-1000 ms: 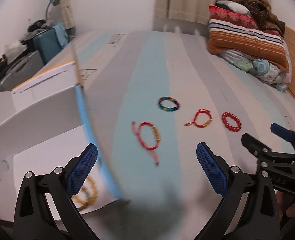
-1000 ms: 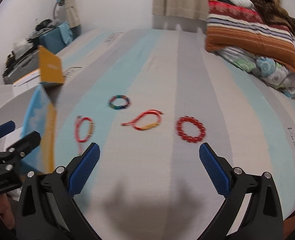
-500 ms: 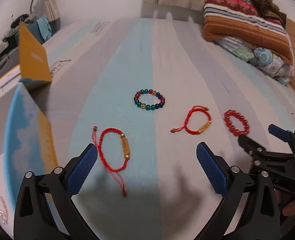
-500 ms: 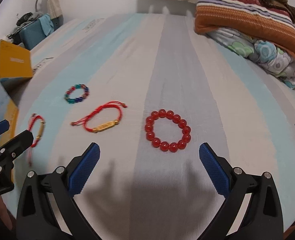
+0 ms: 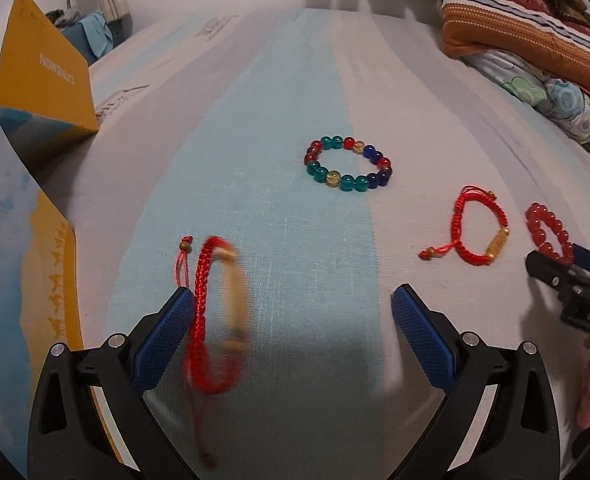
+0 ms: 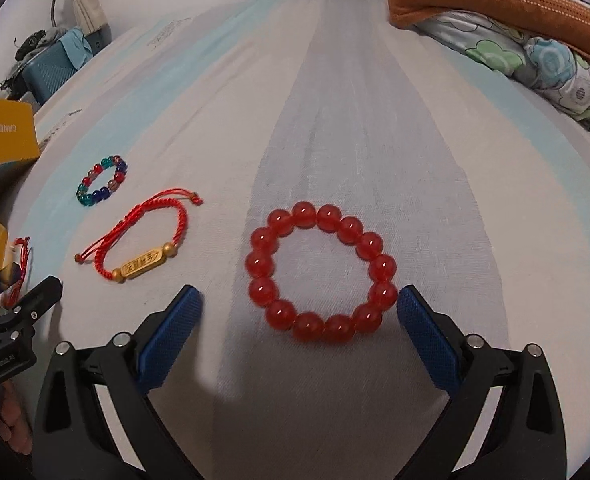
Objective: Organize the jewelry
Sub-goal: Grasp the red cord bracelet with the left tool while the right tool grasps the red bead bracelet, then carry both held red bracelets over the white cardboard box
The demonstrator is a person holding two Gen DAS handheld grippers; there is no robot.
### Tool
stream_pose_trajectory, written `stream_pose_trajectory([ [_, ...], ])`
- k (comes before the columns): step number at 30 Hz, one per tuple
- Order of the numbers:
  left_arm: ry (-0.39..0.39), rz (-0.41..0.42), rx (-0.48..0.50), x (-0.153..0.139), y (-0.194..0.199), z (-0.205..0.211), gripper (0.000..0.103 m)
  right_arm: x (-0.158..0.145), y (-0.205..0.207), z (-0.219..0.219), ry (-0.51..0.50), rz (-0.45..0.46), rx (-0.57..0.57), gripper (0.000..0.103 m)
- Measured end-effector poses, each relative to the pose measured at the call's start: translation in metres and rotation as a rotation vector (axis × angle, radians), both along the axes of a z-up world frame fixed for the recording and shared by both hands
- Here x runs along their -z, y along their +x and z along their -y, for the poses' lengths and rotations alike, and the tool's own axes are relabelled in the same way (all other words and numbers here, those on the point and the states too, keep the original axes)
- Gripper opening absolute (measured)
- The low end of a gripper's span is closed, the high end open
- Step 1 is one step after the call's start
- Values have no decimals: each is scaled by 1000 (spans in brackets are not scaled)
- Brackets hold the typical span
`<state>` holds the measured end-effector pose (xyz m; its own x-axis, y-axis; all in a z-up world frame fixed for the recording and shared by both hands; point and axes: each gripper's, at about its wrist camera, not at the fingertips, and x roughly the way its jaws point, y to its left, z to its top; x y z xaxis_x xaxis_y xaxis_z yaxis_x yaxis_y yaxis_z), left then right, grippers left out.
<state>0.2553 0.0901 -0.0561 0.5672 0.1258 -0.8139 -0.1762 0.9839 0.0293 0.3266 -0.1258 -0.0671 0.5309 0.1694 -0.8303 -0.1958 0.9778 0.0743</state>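
My left gripper (image 5: pixel 293 312) is open low over the bed. A red cord bracelet with a gold bar (image 5: pixel 211 320) lies blurred between its fingers, against the left pad (image 5: pixel 163 336). A multicolour bead bracelet (image 5: pixel 349 164) lies ahead, and a second red cord bracelet (image 5: pixel 477 232) to the right. My right gripper (image 6: pixel 299 320) is open around a red bead bracelet (image 6: pixel 321 276), which lies flat between its pads. The second cord bracelet (image 6: pixel 139 240) and the multicolour one (image 6: pixel 103 186) lie to its left.
An open yellow and blue box (image 5: pixel 27 184) stands at the left edge of the striped bedsheet (image 5: pixel 279 92). Pillows and a folded blanket (image 5: pixel 527 32) are piled at the back right. A suitcase (image 6: pixel 51 68) stands beyond the bed at the left.
Both grippers have moved forward and down. The left one has closed in on the near red cord bracelet; the right one now straddles the red bead bracelet.
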Motion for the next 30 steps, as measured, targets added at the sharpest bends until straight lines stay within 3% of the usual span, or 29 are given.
stream_pose_trajectory([
  [2,5,6,1,1,-1,0,95,1,0,4,11,9,7,79],
  [7,4,12,-12,-1,-4,2,70,-1,1,9,10,22,-3,57],
  [11,1,0,2,-3,-6,4,39,-2,0,11,20,27,-9,40],
  [13,6,-11,8,-4,-7,7,24,-2,0,13,28,29,-13,37],
  [15,8,-19,11,-5,-8,8,4,-3,0,15,40,28,-8,27],
  [17,-8,-18,13,-6,-11,7,4,-5,-1,17,58,24,-3,13],
  [30,-60,-27,31,-19,-18,12,4,-18,-7,23,93,34,8,13],
])
